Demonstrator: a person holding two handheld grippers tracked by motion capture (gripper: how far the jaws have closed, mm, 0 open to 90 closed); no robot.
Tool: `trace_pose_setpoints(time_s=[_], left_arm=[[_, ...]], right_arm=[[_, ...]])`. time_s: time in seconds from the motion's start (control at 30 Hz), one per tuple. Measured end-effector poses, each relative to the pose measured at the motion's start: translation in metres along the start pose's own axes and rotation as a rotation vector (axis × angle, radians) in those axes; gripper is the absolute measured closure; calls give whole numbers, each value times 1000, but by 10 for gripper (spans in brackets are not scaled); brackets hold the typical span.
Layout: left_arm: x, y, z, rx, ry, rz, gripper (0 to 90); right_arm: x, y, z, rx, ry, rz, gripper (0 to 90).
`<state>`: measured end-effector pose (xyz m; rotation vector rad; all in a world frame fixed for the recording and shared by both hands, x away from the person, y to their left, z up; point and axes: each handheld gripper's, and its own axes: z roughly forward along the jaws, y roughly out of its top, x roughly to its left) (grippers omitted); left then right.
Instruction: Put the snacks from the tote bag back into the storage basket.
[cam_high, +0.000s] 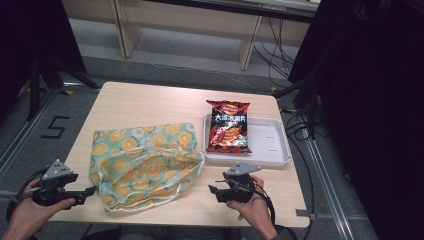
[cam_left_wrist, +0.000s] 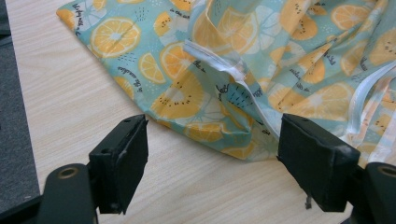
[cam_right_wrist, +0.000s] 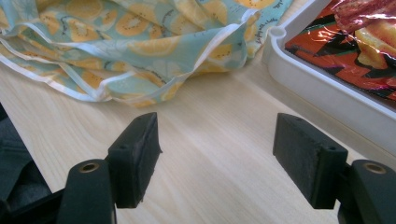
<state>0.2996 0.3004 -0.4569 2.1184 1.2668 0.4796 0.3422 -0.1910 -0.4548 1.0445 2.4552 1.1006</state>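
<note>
In the high view, your left gripper (cam_high: 89, 190) sits at the lower left of the frame, at the table's near edge, with its tip just beside the bottom left corner of the orange-print bag (cam_high: 145, 162). Seen along its own jaws, they stand wide apart with bare tabletop (cam_left_wrist: 70, 107) between them; the bag's (cam_left_wrist: 243, 70) crumpled corner lies just ahead in the upper part of that frame, close to the right-hand jaw, and I cannot tell whether it touches.

Your right gripper (cam_high: 214, 191) is at the lower centre of the high view, between the bag's right edge and the near left corner of the white tray (cam_high: 272, 150). Its jaws are also spread wide and grip nothing; only pale wood shows between them. In its own view the bag (cam_right_wrist: 140, 46) fills the upper left and the tray's rim (cam_right_wrist: 327, 93) runs across the upper right, with the red chip packet (cam_right_wrist: 355, 37) lying inside. In the high view that packet (cam_high: 227, 126) rests on the tray's left part, its top edge overhanging the far rim.
</note>
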Motion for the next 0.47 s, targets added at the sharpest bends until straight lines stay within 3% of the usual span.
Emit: trace_pose_setpoints(time_s=[0.13, 0.23, 0.27, 0.3, 0.4, 0.47], left_arm=[[0, 0, 1, -9, -8, -2, 241], [0, 0, 1, -9, -2, -1, 241], [0, 0, 1, -13, -1, -5, 241], [0, 0, 1, -13, -1, -5, 241], [0, 0, 1, -9, -1, -2, 241], [0, 0, 1, -6, -10, 1, 241]], right_arm=[[0, 0, 0, 2, -2, -2, 322], [1, 0, -1, 17, -2, 29, 320], [1, 0, -1, 17, -3, 29, 320], [-1, -1, 1, 2, -6, -6, 320], [-1, 0, 0, 11, -5, -8, 319], [2, 0, -1, 25, -6, 41, 319]])
